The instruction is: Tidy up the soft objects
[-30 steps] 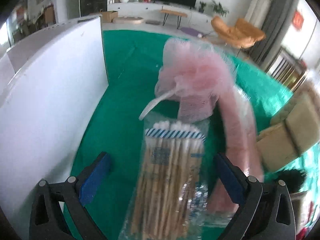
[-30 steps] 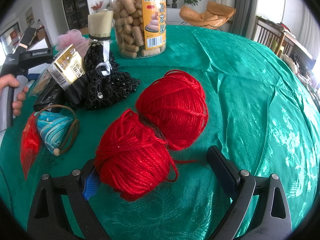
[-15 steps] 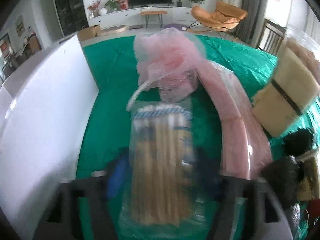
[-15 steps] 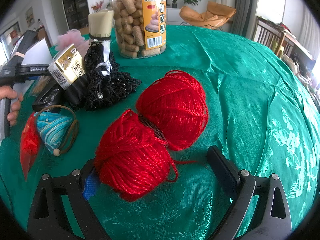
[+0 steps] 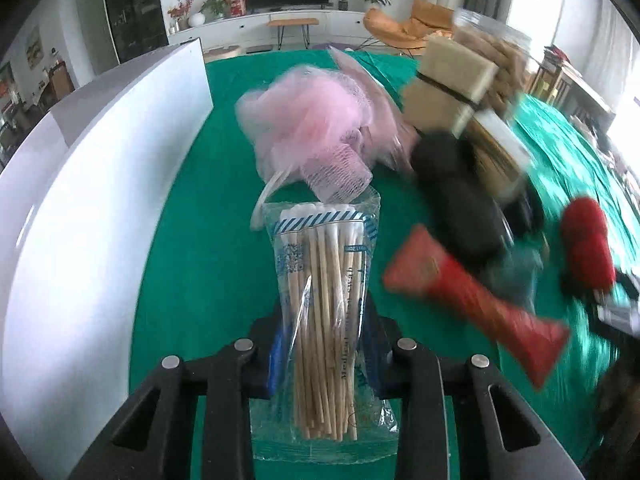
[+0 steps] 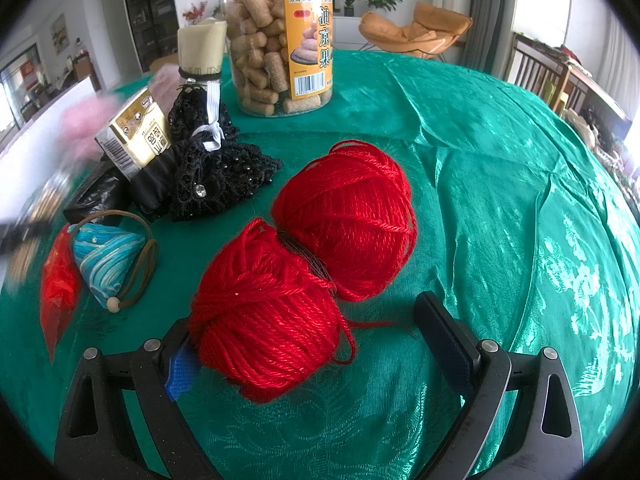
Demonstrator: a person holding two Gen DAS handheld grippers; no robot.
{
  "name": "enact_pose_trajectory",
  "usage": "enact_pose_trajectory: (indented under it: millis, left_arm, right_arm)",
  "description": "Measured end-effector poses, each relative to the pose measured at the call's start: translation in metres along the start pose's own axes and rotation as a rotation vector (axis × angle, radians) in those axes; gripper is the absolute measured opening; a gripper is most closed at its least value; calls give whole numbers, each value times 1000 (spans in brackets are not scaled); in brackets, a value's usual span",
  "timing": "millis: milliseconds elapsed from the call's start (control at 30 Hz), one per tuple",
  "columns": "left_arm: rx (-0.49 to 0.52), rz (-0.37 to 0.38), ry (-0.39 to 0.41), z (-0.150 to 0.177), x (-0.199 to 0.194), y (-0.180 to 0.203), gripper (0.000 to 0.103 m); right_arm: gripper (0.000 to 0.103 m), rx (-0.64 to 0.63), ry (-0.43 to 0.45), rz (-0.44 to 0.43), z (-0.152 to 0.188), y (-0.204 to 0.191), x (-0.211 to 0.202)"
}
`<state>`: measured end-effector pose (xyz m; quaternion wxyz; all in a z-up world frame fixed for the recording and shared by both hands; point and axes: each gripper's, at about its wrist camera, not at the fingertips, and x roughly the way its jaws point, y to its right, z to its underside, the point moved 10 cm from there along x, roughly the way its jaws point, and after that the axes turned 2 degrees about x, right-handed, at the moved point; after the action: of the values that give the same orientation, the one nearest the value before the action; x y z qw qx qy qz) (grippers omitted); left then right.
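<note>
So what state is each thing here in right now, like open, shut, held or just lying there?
Left gripper: just closed, shut on the cotton swab bag.
Cotton swab bag: sealed, held.
Right gripper: open around the nearer ball, not pressing.
Red yarn balls: wound, resting on the cloth.
Snack jar: upright, nearly full.

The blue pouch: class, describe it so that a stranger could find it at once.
Start at the big clear snack jar on the green tablecloth. Come forward past the black lace bundle to the small blue pouch. Only it is cone-shaped, wave-patterned, with a brown cord and wooden bead.
</note>
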<state>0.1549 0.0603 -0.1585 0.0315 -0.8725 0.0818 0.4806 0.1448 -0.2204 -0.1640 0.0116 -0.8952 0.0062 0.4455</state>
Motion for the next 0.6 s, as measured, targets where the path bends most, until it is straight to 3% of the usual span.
enact_pose_trajectory:
  millis: [33, 100, 133, 167, 267, 367, 600]
  left_arm:
    - [-1, -2, 3, 5, 0, 0, 36]
    - [14, -4, 4, 12, 5, 2, 64]
    - [32, -10, -4, 14, 9, 2, 90]
    - [47, -20, 1, 15, 11, 2, 97]
    - [83, -8, 47, 15, 10, 4, 98]
    - [82, 20, 46, 19, 11, 1, 103]
    - [79, 19, 60, 19, 11, 1, 103]
  right_arm:
    - [97, 0, 0, 0, 0, 0, 0]
    - [97, 0, 0, 0, 0, 0, 0]
    - [97, 0, 0, 0, 0, 0, 0]
    - [97, 0, 0, 0, 0, 0, 0]
    - [97, 0, 0, 0, 0, 0, 0]
    - [97, 0, 0, 0, 0, 0, 0]
    - [97, 0, 0, 0, 0, 0, 0]
